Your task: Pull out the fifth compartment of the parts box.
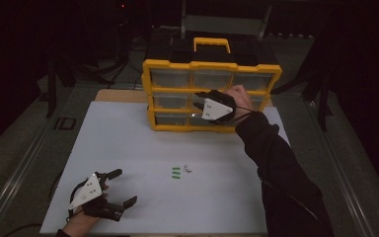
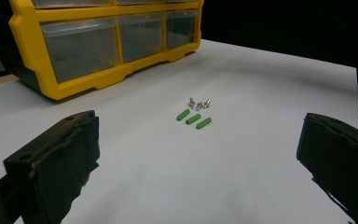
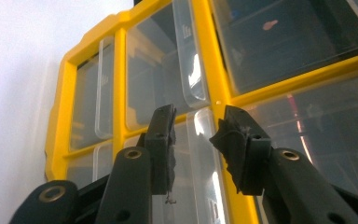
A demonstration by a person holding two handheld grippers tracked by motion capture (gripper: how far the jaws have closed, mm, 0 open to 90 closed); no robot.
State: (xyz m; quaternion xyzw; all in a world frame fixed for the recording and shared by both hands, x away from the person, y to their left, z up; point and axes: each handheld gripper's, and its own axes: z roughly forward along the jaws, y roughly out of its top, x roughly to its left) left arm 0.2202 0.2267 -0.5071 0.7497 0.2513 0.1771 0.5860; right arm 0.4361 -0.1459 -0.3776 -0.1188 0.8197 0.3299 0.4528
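A yellow-framed organizer (image 1: 212,66) with clear drawers stands at the back of the white board (image 1: 128,138). My right gripper (image 1: 200,101) is up against its front, around the middle column. In the right gripper view, the right gripper (image 3: 193,123) has its jaws on either side of a clear drawer's handle tab (image 3: 200,140). A small gap still shows beside the left pad. My left gripper (image 1: 126,186) rests open near the board's front left. In the left gripper view, the left gripper (image 2: 198,140) points toward three green pieces (image 2: 193,118) and small metal screws (image 2: 199,103).
The green pieces (image 1: 176,172) and screws (image 1: 187,169) lie mid-board, between the two hands. The organizer (image 2: 32,46) has a yellow carry handle (image 1: 211,43) on top. A dark-sleeved forearm (image 1: 276,168) reaches across the right side of the board. Dark floor surrounds the table.
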